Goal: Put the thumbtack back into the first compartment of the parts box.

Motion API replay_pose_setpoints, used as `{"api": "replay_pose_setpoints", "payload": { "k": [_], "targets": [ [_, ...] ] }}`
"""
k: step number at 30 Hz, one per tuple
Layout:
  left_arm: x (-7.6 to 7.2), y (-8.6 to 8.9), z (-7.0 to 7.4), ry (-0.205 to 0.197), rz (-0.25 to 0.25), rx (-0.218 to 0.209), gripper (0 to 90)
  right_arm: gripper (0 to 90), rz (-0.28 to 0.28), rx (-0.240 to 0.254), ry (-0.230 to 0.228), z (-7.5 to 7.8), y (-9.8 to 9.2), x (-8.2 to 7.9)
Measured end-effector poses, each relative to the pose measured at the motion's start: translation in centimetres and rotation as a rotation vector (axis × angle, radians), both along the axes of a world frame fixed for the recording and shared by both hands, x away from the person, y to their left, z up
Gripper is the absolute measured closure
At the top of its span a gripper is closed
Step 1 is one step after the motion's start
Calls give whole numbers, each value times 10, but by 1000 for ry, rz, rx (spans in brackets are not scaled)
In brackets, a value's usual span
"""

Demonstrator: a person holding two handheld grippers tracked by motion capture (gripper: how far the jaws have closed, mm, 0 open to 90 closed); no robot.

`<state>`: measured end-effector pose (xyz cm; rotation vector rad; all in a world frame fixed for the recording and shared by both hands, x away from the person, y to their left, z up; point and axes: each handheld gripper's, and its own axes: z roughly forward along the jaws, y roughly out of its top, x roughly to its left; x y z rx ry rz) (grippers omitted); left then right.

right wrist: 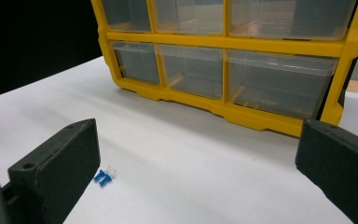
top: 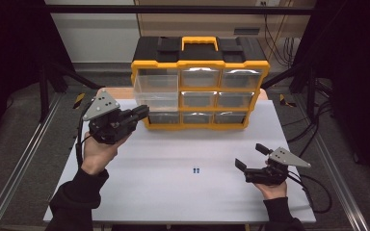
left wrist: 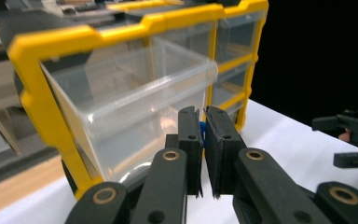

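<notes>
Left tongs (left wrist: pixel 202 140): nearly together, a small blue piece (left wrist: pixel 202 127) pinched between them, upper-left, at the pulled-out clear drawer (top: pixel 156 91).
Right tongs (top: pixel 251 156): apart, idle, lower right.
Blue pins (top: pixel 195 170): on the table (top: pixel 173 192), centre.
Risk: the pinched piece may slip or miss the drawer.

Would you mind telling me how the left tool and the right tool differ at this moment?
The left tool is raised beside the organizer's pulled-out top-left drawer; the right tool sits low over the white table. The left tool's jaws are nearly closed around something small and blue; the right tool's jaws are wide apart and empty. Both are black and hand-held.
</notes>
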<state>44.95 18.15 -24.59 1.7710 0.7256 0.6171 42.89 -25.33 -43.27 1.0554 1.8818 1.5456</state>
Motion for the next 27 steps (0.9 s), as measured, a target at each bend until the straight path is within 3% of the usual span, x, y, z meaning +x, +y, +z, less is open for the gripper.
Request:
{"api": "replay_pose_setpoints", "payload": {
  "k": [1,6,12,20,27],
  "targets": [
    [1,-2,4,0,2,0,847,7,3,-20,-22,-1,-2,1],
    [7,-8,22,-39,11,20,847,7,1,-8,-13,-1,-1,1],
    [23,-13,34,-44,27,47,847,7,-1,-22,-24,-1,-2,2],
    [51,-17,34,-45,54,89,846,7,3,-5,-6,0,0,1],
    [72,-16,26,-13,100,123,846,7,0,7,6,1,0,0]
  ]
}}
